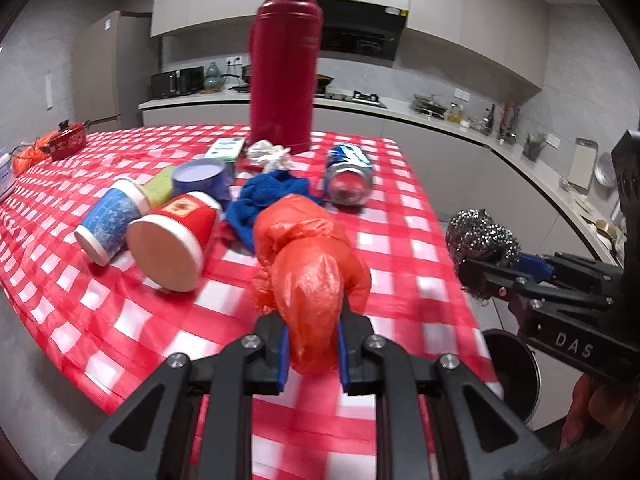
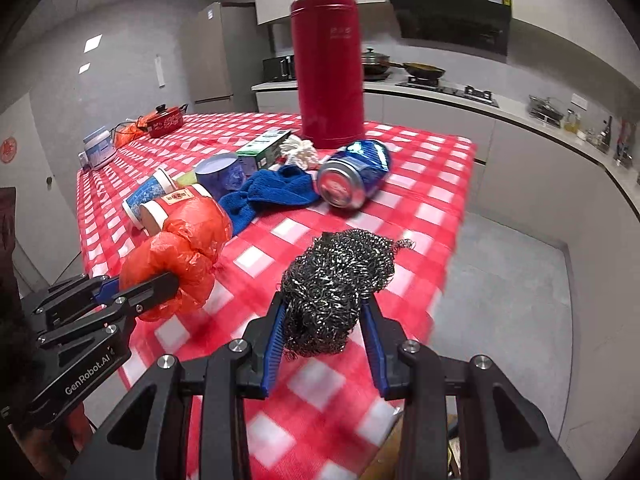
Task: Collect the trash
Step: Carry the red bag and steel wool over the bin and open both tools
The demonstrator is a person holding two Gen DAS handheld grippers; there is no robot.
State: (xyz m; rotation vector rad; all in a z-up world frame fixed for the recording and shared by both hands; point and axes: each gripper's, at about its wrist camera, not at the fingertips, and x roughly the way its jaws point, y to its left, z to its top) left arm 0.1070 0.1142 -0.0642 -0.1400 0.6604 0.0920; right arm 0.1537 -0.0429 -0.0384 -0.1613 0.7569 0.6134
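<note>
Left tongs clenched on orange bag; right tongs grasping steel scourer — both over counter's near-right corner; bin just below.

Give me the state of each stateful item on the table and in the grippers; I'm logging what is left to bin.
left gripper: shut on orange plastic bag, lifted
right gripper: shut on steel scourer, lifted
red thermos: upright, capped
blue can: lying on side
red paper cup: tipped over
blue paper cup: tipped over
blue cloth: crumpled

The dark bin is half hidden behind the tablecloth. Thermos lettering is blurred, unreadable.
</note>
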